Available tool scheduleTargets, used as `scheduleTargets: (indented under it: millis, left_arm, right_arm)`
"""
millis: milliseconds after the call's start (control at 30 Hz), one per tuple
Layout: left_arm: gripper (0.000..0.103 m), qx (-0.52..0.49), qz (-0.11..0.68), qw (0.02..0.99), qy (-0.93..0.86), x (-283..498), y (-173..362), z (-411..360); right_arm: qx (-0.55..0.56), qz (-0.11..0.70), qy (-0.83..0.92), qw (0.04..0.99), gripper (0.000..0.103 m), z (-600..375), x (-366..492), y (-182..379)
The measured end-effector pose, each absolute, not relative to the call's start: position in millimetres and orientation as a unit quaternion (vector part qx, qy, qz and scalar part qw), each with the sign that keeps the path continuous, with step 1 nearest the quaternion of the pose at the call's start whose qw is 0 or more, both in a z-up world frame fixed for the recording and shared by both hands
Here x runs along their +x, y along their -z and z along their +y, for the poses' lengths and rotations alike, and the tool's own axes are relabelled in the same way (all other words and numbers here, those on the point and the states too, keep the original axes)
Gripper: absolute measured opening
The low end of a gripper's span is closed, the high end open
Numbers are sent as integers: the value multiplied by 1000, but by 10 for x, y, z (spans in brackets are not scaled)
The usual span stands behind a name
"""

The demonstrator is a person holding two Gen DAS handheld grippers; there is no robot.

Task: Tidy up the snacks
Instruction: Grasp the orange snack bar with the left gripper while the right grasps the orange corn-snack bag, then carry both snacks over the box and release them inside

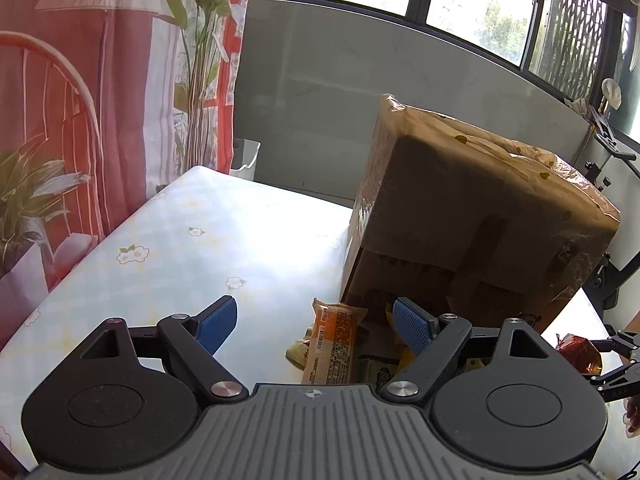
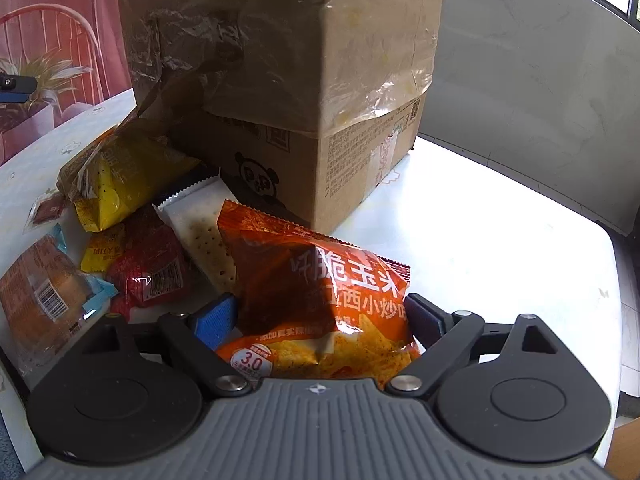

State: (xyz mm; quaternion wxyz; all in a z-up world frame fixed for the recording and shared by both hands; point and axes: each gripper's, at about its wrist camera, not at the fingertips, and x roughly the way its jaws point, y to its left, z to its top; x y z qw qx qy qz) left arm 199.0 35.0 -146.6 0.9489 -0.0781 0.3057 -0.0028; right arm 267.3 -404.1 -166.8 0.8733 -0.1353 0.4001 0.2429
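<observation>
In the right wrist view my right gripper (image 2: 320, 316) is shut on an orange corn-chip bag (image 2: 320, 280), its pads pressing both sides. Behind it a brown cardboard box (image 2: 280, 80) stands on the table. Left of the bag lie a white cracker pack (image 2: 200, 232), a red packet (image 2: 152, 276), a yellow bag (image 2: 116, 184) and an orange bun pack (image 2: 44, 296). In the left wrist view my left gripper (image 1: 316, 324) is open and empty above an orange snack bar (image 1: 332, 344), left of the box (image 1: 480, 220). The right gripper (image 1: 616, 360) with its bag (image 1: 576, 352) shows at the right edge.
The table (image 1: 180, 248) has a pale floral cloth. A red curtain (image 1: 80, 100) hangs at the left, a grey wall (image 1: 312, 100) and windows stand behind. A black stand (image 1: 612, 148) is at the far right. The table's right edge (image 2: 600, 280) lies near the box.
</observation>
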Motion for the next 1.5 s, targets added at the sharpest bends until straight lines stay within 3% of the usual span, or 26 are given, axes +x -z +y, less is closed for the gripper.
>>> scheduleTargets:
  millis: [233,300,500,833,900,1033,1400,1500]
  left_arm:
    - [86,-86,316,945,8,2009,1554,355]
    - [86,-87,317,944,11,2004,1570,351]
    - [86,-90,318,944,17,2000,1600,370]
    - [85,-98,331,938,25,2038,1741,397]
    - [82,-94,330,939,32,2048,1753,393]
    - [63,-69,332,940,45,2130,1814,338]
    - [63,-19,374,926,49,2608,2289,168]
    - [52,-21,388,920,48,2681,2388,172]
  right_arm:
    - [-73,386,-189,900,92,-4100,2621,1718]
    - [-70,382,-180,904,82,-4083,2578,1730]
    - [-54,366,-143,918,69,-4009,2386,1670]
    - [19,313,-119,942,69,-3780,1901,1231]
    - [34,311,-126,941,69,-3684,1850,1214]
    - [24,312,-131,941,69,-3465,1821,1192]
    - [-11,292,-120,949,69,-3224,1796,1156]
    - [-7,297,-115,948,69,-3238,1805,1176]
